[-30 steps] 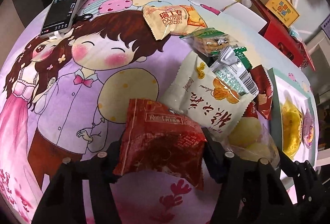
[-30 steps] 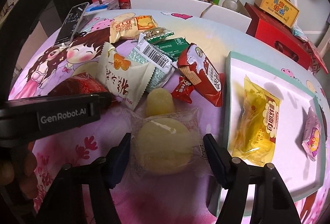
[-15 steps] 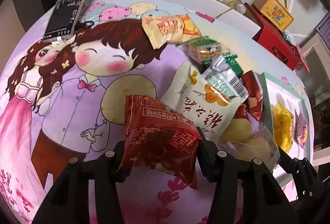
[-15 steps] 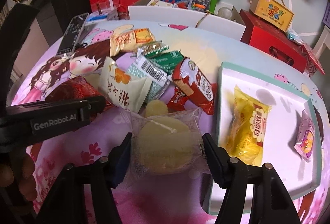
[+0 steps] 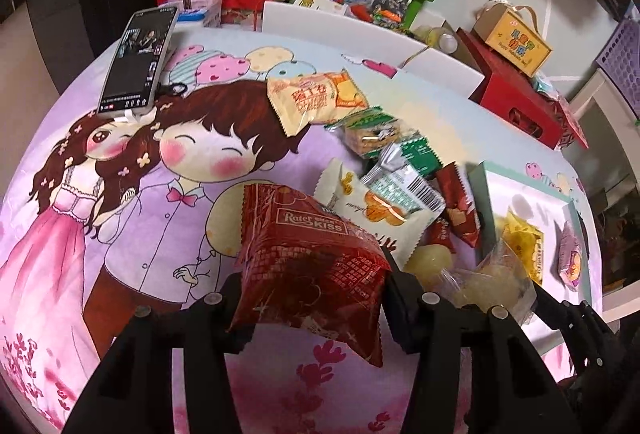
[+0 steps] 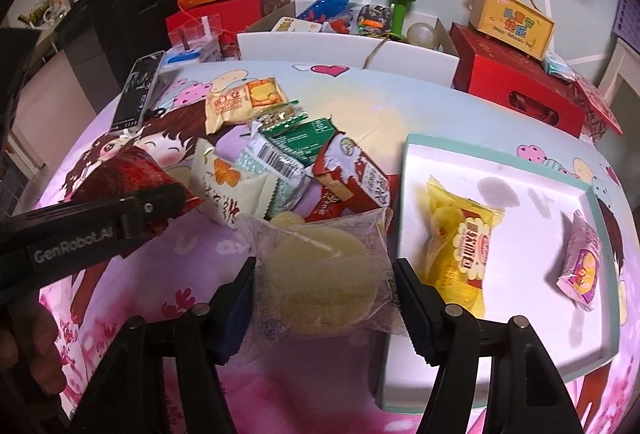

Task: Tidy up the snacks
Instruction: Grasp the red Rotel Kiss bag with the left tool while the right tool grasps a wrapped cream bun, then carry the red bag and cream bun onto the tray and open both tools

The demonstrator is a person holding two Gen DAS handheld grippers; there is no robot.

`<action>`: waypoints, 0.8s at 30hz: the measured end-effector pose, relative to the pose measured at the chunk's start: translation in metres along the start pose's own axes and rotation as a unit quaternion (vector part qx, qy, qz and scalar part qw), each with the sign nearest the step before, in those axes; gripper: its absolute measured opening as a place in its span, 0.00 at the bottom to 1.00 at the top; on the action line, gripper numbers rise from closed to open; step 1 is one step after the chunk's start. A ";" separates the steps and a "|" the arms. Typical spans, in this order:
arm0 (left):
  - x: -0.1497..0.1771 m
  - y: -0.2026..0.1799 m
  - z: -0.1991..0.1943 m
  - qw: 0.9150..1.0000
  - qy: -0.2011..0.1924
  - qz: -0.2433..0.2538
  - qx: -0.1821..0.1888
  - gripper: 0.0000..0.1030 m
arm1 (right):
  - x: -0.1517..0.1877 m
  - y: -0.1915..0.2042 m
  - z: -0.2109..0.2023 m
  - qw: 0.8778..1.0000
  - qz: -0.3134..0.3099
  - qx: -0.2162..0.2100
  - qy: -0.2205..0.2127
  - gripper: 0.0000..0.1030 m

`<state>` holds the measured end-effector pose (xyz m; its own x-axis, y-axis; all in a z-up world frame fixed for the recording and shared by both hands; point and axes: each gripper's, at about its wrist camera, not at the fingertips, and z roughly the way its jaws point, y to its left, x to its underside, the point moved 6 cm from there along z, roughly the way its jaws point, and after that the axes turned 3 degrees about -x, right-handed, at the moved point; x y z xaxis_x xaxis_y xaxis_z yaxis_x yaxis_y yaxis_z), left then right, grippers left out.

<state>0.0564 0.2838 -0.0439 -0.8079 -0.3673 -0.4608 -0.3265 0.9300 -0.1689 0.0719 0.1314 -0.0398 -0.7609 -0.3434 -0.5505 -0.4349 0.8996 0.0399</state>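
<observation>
A crinkled dark-red foil snack bag printed "Rater KISS" (image 5: 310, 266) is pinched between the jaws of the left gripper (image 5: 316, 304) and is held clear of the cartoon-printed cloth surface (image 5: 132, 234), its lower corner hanging loose below the jaws. A clear plastic packet of pale yellow round cakes (image 6: 320, 274) is clamped between the jaws of the right gripper (image 6: 324, 294), just beside the rim of the white tray with a mint-green border (image 6: 500, 162), in which a yellow wrapped bun (image 6: 460, 250) and a small purple packet (image 6: 582, 266) already lie. Both bags are judged light, soft and slippery: the film would crumple and slide under a loose pinch, and the cakes could be crushed by a hard one. A hold across the filled middle, not the sealed edge, is judged safest. A heap of unsorted wrapped snacks (image 6: 280, 154) is left on the cloth between the two grippers.
</observation>
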 end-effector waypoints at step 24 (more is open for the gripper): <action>-0.006 -0.064 -0.009 0.997 -0.018 0.078 0.009 0.53 | -0.009 -0.138 -0.028 0.985 0.161 0.048 -0.040 0.67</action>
<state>0.0773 0.2258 -0.0222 -0.8296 -0.2171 -0.5144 -0.1888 0.9761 -0.1074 0.1251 0.0028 -0.0173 -0.8098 -0.0170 -0.5865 -0.1270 0.9810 0.1469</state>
